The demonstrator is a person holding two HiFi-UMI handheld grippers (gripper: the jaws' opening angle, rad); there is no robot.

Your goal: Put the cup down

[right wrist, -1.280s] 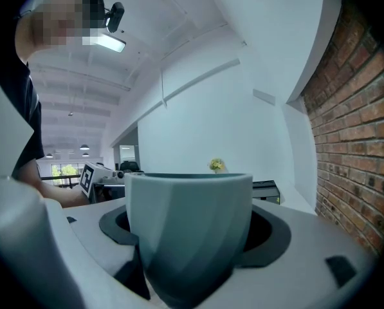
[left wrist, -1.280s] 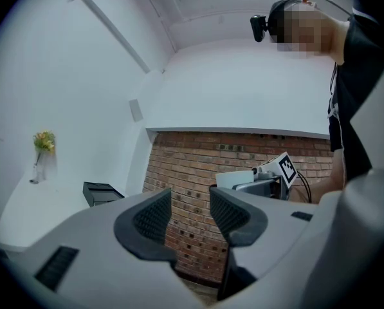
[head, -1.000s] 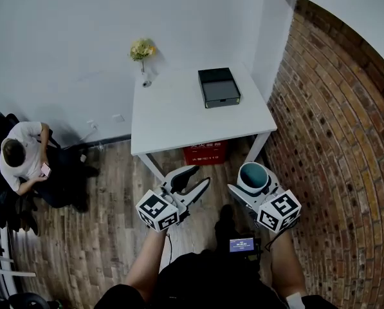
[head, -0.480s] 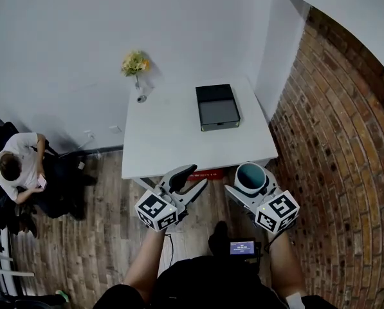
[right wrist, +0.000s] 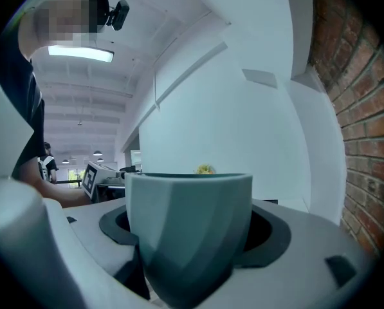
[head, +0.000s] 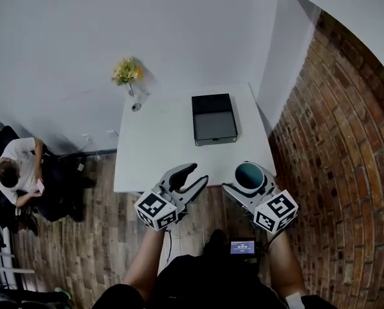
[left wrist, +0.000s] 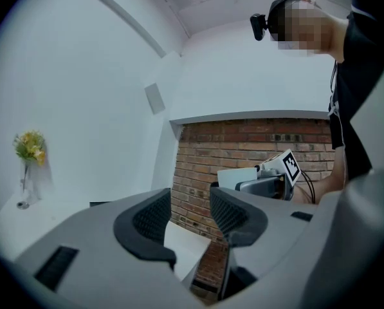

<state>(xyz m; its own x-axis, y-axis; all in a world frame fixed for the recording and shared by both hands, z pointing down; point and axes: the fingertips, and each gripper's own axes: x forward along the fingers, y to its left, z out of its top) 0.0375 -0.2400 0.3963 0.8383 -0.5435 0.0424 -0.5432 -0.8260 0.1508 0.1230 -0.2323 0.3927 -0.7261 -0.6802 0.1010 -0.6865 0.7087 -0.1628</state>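
Head view: left gripper [head: 195, 175] is held out over the near edge of the white table [head: 159, 147]. Its jaws are spread fairly wide and there is nothing in them. Right gripper [head: 255, 188] is beside it, over the table's near right corner, clamped on a teal cup [head: 249, 174]. The cup is upright with its mouth up, and it is carried in the jaws rather than resting on the tabletop. Each gripper has a marker cube on its rear end, toward the person. A black tray [head: 213, 118] sits toward the table's far right. A vase of yellow flowers [head: 126, 73] stands at the far left corner, against the white wall. Brick wall [head: 333, 147] runs down the right side. Wood floor [head: 82, 237] is to the left, with a seated person [head: 18, 166] in a white shirt near the left edge, well apart from the table. A small lit screen [head: 242, 246] shows low at the holder's body.

Left gripper view: the two dark ribbed pads [left wrist: 154, 216] stand apart, and only the brick wall and a white table corner show in the gap. The right gripper shows past the right jaw, with its marker cube up. The flowers are far left.

Right gripper view: the cup fills the centre, with its sides seated against both jaws. It is upright and its rim is level. The yellow flower tops peek just over the rim. The left gripper's marker cube [right wrist: 92, 176] shows at left. A ceiling light [right wrist: 82, 53] is overhead.
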